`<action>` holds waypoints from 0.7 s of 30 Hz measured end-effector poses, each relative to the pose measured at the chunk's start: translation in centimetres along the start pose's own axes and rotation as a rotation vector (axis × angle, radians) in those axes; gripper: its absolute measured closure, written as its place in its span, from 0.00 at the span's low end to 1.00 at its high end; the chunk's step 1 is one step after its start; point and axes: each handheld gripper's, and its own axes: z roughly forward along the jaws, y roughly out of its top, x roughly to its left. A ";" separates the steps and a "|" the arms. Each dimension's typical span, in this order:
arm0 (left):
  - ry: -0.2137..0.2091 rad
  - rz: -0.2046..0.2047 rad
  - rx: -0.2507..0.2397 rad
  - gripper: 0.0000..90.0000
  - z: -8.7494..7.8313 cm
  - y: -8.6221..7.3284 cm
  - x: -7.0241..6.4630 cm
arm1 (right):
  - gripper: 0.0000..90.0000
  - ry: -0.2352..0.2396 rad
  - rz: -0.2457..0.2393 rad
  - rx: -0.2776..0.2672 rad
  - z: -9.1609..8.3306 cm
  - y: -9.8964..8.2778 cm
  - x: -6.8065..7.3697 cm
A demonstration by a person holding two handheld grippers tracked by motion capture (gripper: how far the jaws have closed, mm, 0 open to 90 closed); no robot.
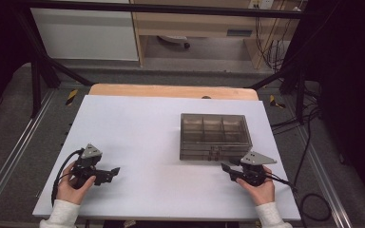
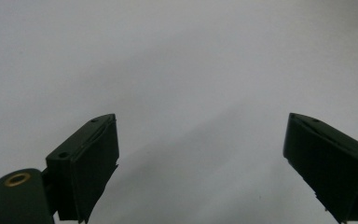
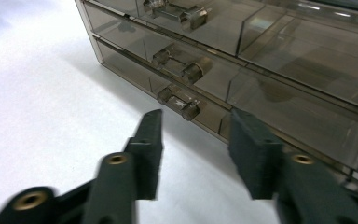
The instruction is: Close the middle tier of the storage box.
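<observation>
Smoked clear drawer box (image 1: 215, 136) sits on the white table (image 1: 138, 142), right of centre toward the far edge, front face with the handles turned to the person's side. Open-top compartments visible from the high view, three drawers stacked under them in the right gripper view

Right gripper (image 1: 226, 169) sits just off the box's front right corner, jaws pointing at the front face. In the right gripper view (image 3: 196, 140) the jaws stand partly apart with nothing between them, only bare table and the box front beyond. They flank the lowest drawer handle (image 3: 179, 101), a small clear bar, which is just ahead of the tips and not touched. Pads press on nothing. Middle handle (image 3: 182, 65) and top handle (image 3: 177, 11) sit above it, also untouched. All three drawers look pushed in, flush with the front

Left gripper (image 1: 113, 172) is on the near left of the table, well apart from the box, held low in the left hand (image 1: 71, 187), jaws pointing right across the table. Left gripper view (image 2: 200, 158): jaws spread wide, empty, just plain white surface between and ahead of them

Right hand (image 1: 259, 190) grips its tool from the near edge, cable (image 1: 285, 183) trailing off to the right
</observation>
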 end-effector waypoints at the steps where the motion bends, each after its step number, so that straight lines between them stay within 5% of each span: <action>1: 0.001 0.000 0.001 0.11 0.0 0.0 0.0 | 0.55 0.000 0.011 0.004 -0.1 0.0 0.0; 5: 0.001 -0.001 0.001 0.11 0.0 0.0 0.0 | 0.45 0.008 0.052 0.006 -0.7 -0.2 -0.1; 21: 0.000 0.001 0.001 0.11 0.0 0.0 -0.1 | 0.10 -0.013 0.043 0.057 -1.7 -1.1 -0.5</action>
